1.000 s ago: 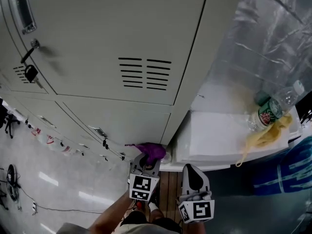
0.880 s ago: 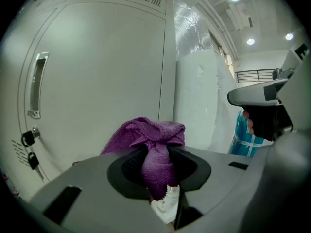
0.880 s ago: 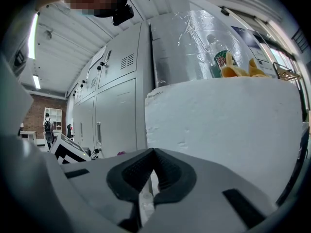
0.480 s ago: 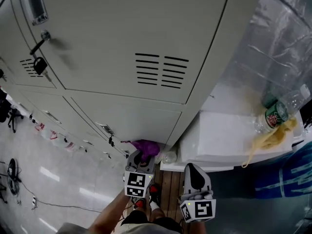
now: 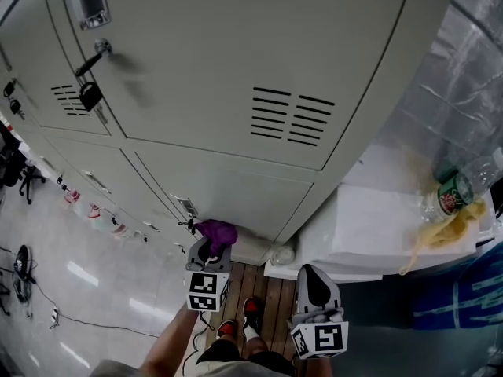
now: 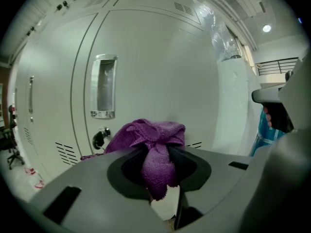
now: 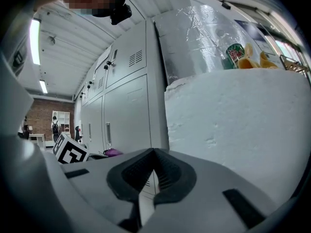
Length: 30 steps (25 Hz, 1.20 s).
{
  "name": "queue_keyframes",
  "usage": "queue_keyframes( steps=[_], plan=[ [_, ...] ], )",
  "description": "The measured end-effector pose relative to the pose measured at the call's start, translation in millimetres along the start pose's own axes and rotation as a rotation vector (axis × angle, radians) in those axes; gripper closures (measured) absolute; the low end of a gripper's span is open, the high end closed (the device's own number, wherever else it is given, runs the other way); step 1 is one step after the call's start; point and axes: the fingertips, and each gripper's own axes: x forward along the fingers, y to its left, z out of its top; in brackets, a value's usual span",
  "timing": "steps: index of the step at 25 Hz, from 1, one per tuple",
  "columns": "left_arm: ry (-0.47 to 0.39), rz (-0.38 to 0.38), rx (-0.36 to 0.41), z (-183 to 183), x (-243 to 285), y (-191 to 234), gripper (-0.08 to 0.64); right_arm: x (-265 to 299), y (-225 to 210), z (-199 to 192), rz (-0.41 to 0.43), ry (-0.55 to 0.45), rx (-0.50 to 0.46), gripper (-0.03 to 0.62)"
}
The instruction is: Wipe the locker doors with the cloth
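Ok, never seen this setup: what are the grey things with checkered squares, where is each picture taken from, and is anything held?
No robot here: a person holds a two-jaw gripper in each hand; the marker cubes are part of them. The head view looks steeply down from the person's head along the grey locker doors. The other two cameras ride on the grippers, looking along their jaws. The left gripper is shut on a purple cloth, close to a lower locker door; contact is unclear. The right gripper is shut and empty, beside a white foam block with a plastic bottle on top.
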Motion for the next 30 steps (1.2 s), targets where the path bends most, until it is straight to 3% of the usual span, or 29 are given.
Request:
queue_keyframes(
  steps=[12, 20, 30],
  plan=[
    [-0.014, 0.085, -0.031, -2, -9, 43, 0.442, 12, 19, -3, 0.047, 0.009, -0.012, 0.575],
    [-0.014, 0.085, -0.034, -2, -12, 41, 0.442, 8, 23, -5, 0.048, 0.014, -0.011, 0.577],
    [-0.037, 0.032, -0.024, 12, -39, 16, 0.442, -1, 27, 3, 0.026, -0.009, -0.009, 0.577]
  ],
)
